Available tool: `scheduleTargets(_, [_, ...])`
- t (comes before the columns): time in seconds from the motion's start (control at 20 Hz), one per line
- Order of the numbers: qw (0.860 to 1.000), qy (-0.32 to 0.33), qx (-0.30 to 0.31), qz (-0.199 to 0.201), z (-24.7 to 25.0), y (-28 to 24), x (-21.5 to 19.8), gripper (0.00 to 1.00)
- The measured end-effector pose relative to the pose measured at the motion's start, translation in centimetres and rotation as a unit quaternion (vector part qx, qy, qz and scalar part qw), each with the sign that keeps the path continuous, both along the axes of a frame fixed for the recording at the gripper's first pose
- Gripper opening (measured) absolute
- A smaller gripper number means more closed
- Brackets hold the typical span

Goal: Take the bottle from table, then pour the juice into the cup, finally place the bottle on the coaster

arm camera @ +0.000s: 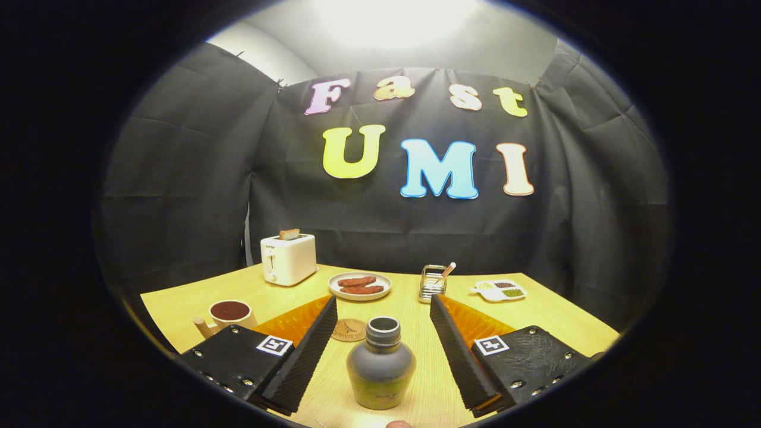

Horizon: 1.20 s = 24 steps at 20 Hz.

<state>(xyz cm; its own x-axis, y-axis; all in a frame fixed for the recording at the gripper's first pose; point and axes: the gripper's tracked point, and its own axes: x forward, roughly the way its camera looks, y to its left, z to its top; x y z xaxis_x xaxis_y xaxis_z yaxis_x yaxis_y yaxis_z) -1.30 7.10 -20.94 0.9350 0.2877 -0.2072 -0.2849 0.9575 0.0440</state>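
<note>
A small grey bottle (pixel 381 364) with an open neck stands upright on the wooden table (pixel 553 315), between my two fingers and apart from both. My gripper (pixel 383 306) is open, its pads wide on either side of the bottle. A round brown coaster (pixel 349 330) lies flat just beyond the bottle, close to the left finger. A cream cup (pixel 229 315) with a handle, dark inside, stands further left, beyond the left finger.
At the back of the table stand a white toaster (pixel 288 259) with a slice of bread in it, a plate of sausages (pixel 360 286), a small wire rack (pixel 433 283) and a white tray of condiments (pixel 499 290). Black cloth walls close the booth.
</note>
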Motion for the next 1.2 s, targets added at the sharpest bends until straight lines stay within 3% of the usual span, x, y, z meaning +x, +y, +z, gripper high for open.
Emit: scheduleTargets(1.2, [0.991,0.128,-0.013,0.026,-11.5,0.7,-2.0,0.96])
